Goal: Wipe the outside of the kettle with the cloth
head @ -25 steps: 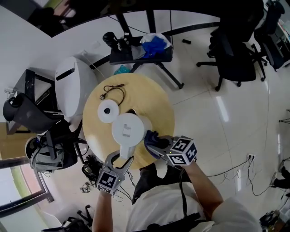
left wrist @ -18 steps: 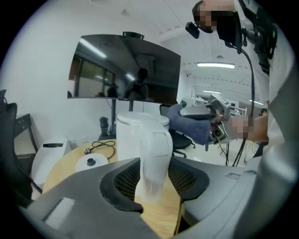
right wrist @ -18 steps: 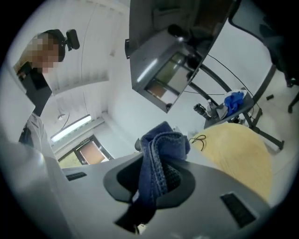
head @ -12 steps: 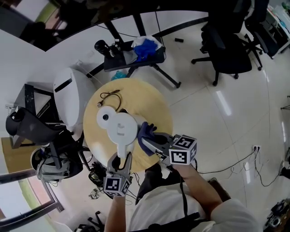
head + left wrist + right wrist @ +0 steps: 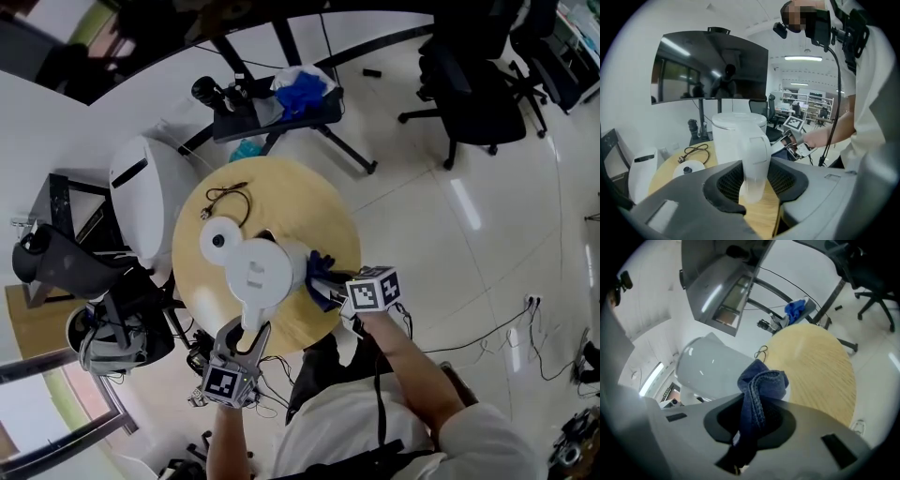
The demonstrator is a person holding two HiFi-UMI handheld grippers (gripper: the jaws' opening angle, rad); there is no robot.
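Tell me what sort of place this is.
Most likely an office or lab workroom: black swivel chairs on a glossy tiled floor, a large dark screen on a stand near the round wooden table, and stocked shelving in the background.

Head view: overhead, steeply down, well above round wooden table (image 5: 314, 202). Left gripper view: low at table edge, near-level, close on kettle (image 5: 731, 140) handle. Right gripper view: tilted, close against kettle's side, cloth (image 5: 761, 380) foremost. Shared by all: kettle, table.
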